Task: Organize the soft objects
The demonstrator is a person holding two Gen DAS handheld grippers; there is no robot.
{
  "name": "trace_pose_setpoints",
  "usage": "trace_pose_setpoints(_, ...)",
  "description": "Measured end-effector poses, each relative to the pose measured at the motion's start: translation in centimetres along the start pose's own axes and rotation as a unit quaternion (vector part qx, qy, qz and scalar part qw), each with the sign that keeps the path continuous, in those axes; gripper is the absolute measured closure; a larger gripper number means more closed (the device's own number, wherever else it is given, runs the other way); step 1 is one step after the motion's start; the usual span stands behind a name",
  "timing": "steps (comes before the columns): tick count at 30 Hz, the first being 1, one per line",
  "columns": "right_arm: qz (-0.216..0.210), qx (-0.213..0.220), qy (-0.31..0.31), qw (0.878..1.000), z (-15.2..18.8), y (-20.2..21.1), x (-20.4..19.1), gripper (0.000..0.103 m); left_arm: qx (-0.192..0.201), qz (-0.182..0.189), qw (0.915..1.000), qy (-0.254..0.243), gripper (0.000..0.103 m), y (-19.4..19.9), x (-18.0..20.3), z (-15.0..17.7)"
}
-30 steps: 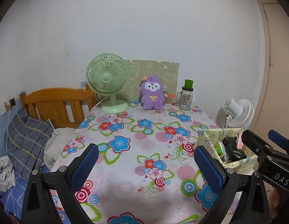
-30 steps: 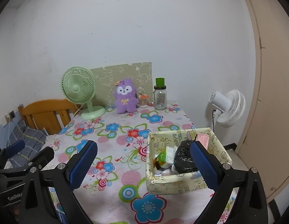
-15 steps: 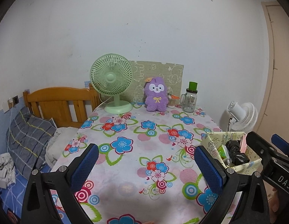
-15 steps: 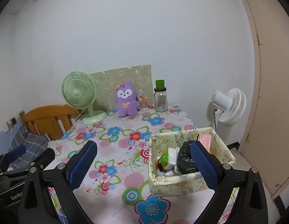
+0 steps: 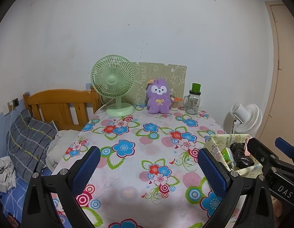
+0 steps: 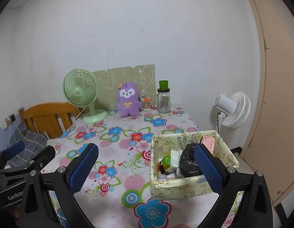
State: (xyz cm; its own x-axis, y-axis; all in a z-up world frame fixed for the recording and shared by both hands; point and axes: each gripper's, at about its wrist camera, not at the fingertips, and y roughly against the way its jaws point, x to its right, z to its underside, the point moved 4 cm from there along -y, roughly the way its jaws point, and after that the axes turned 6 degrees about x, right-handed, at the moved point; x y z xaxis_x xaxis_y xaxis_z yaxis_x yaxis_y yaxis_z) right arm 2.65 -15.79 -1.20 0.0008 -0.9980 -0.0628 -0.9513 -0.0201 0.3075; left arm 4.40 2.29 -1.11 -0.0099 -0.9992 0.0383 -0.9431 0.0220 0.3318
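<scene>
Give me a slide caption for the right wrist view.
Open right tool hovers over floral tablecloth beside the storage box; purple plush waits at the back.

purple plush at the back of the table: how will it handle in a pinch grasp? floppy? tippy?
The purple plush looks fuzzy and stuffed, so the pads should sink in; probably light and squashy rather than stiff. It sits upright near the patterned board, so a push would likely topple it, not slide it. The glass jar and small cup stand close beside it; a wide approach might knock those.
</scene>
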Motion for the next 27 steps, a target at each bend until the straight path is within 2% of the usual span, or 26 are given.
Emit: trace_pose_setpoints(27, 0.009, -0.003, -0.001, 1.000, -0.01, -0.38, 0.46, 0.001, -0.004, 0.003, 1.0000, -0.006, 0.000, -0.60, 0.21, 0.14)
